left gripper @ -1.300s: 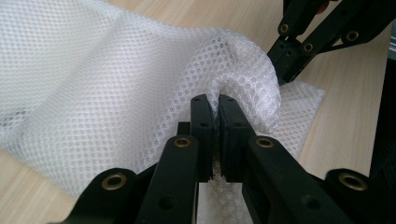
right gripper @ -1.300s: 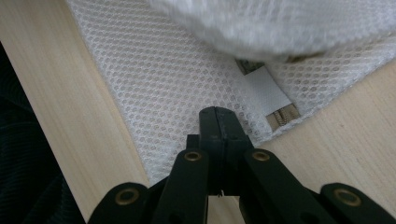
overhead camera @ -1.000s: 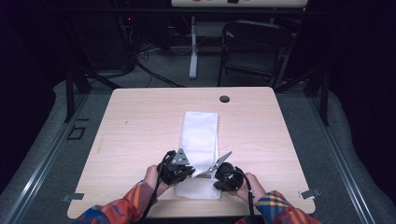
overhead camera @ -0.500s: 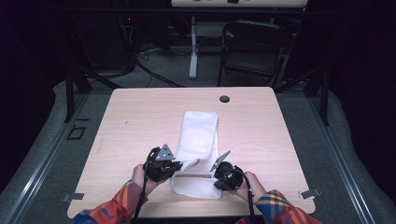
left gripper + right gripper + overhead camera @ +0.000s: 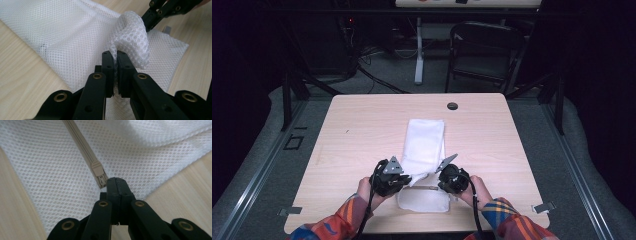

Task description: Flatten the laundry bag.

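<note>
The mesh bag is laid near the surface's front edge; a fold is pinched by the left gripper, the zipper pull clamped by the right gripper; light, limp and snag-prone, it is best held by seam or pull

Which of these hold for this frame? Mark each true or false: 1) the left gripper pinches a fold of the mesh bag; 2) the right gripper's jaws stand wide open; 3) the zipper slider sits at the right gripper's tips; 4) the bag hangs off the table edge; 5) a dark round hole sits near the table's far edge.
1) True: the left gripper is shut on a raised fold of the white mesh bag.
2) False: the right gripper has its jaws closed together.
3) True: the beige zipper slider lies right at its tips.
4) False: the bag lies wholly on the table.
5) True: the round hole is there.
</note>
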`<state>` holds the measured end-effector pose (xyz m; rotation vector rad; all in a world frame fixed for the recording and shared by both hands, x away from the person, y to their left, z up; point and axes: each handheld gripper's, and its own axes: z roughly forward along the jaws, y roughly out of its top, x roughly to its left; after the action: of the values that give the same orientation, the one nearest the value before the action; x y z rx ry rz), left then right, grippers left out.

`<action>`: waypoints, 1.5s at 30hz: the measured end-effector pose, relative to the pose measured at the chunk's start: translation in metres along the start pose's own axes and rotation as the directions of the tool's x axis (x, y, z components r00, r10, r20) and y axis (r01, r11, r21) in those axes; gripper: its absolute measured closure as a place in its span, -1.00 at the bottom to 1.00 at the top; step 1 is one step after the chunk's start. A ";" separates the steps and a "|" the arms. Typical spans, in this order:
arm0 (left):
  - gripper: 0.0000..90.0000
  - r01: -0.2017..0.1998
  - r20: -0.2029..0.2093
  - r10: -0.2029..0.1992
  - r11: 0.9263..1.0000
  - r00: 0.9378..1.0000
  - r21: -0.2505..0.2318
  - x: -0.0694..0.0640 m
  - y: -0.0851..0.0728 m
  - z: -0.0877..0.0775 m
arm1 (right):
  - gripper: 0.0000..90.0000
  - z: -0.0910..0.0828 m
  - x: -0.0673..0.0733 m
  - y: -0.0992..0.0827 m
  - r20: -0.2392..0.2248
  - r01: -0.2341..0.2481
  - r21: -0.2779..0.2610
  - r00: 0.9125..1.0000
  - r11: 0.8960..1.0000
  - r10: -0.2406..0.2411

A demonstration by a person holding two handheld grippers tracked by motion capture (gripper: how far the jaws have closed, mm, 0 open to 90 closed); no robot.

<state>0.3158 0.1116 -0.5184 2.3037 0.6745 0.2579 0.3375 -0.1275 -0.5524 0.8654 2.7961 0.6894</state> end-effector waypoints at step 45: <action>0.88 0.093 -0.038 -0.088 0.979 0.995 0.181 0.025 -0.043 -0.025 | 1.00 -0.008 -0.012 -0.010 0.070 -0.083 0.086 0.995 0.993 0.078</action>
<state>0.3109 0.1665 -0.5299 2.4394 0.8465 0.1946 0.3402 -0.1443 -0.5502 1.0029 2.7641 0.5394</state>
